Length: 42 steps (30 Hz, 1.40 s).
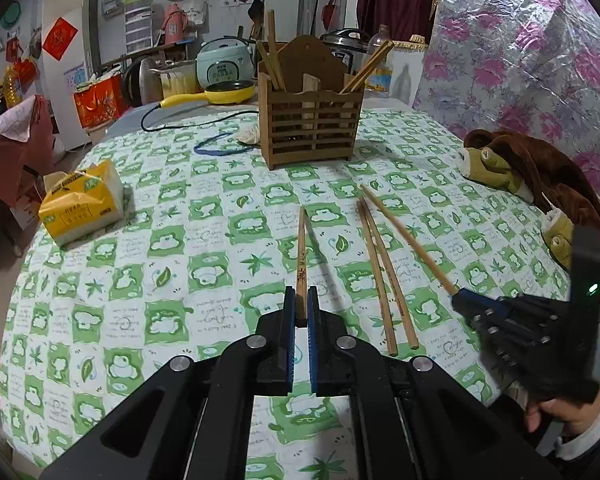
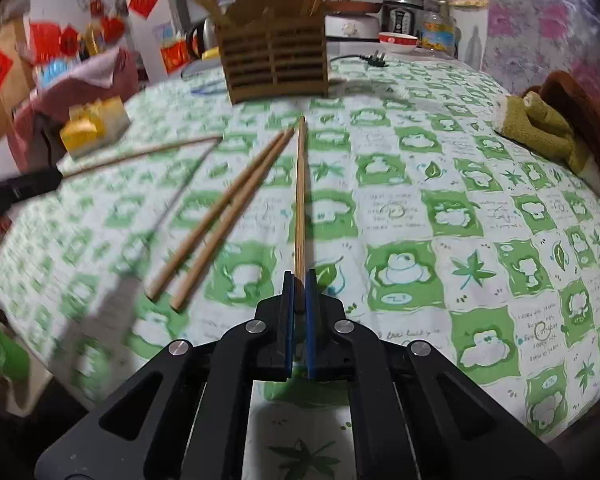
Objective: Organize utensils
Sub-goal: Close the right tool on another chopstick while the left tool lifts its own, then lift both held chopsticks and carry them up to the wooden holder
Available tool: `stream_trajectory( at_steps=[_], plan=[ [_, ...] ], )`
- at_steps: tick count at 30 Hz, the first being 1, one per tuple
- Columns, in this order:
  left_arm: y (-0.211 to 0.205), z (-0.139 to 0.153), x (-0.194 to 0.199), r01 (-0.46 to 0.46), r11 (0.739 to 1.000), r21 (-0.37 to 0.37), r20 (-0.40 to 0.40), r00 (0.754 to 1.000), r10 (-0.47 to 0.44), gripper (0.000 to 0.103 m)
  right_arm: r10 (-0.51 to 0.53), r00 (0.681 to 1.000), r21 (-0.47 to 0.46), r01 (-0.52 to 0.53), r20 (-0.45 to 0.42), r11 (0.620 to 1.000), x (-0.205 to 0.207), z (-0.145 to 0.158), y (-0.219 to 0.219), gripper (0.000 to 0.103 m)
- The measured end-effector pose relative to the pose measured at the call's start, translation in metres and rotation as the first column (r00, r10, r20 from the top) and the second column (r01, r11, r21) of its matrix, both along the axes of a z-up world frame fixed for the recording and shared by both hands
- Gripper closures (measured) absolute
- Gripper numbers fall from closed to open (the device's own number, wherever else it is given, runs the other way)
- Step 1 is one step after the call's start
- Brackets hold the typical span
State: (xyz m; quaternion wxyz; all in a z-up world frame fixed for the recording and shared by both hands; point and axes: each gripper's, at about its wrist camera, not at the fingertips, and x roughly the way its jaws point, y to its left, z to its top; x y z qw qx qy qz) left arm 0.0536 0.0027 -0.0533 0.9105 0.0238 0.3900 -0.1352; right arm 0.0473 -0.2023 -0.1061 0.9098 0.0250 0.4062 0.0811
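The tabletop is covered with a green-and-white checked cloth printed with frogs and leaves. At its far side stands a brown slatted wooden utensil holder with several chopsticks leaning upright in its compartments. On the right edge lies a brown and olive plush garment, and near the left edge sits a yellow pack of tissues.

The black left gripper has its blue-padded jaws pinching the near end of a marked wooden chopstick, which points away toward the holder. The black right gripper has its jaws pinching the near end of a plain wooden chopstick, which likewise points toward the holder; in the left wrist view this gripper appears at the right with its chopstick angled up and left over the cloth.

Between the two held sticks, a loose pair of wooden chopsticks lies flat on the cloth, side by side and nearly touching, well short of the holder.
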Motion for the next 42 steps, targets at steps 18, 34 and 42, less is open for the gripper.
stream_trajectory(
  at_steps=[18, 34, 42],
  plan=[
    [0.004, 0.023, -0.002, -0.006, 1.0, -0.014, 0.042, 0.999, 0.007, 0.097, 0.013, 1.0, -0.016, -0.013, -0.017, 1.0, -0.001, 0.035, -0.005, 0.097],
    [0.003, 0.027, 0.0, -0.005, 1.0, -0.011, 0.056, 0.998, 0.005, 0.097, 0.008, 0.995, 0.061, -0.015, 0.103, 0.998, -0.011, 0.07, -0.02, 0.097],
    [0.001, 0.044, 0.01, 0.011, 1.0, 0.014, 0.097, 0.995, -0.012, 0.097, 0.005, 0.982, 0.069, -0.019, 0.191, 0.997, 0.002, 0.11, -0.026, 0.097]
  ],
)
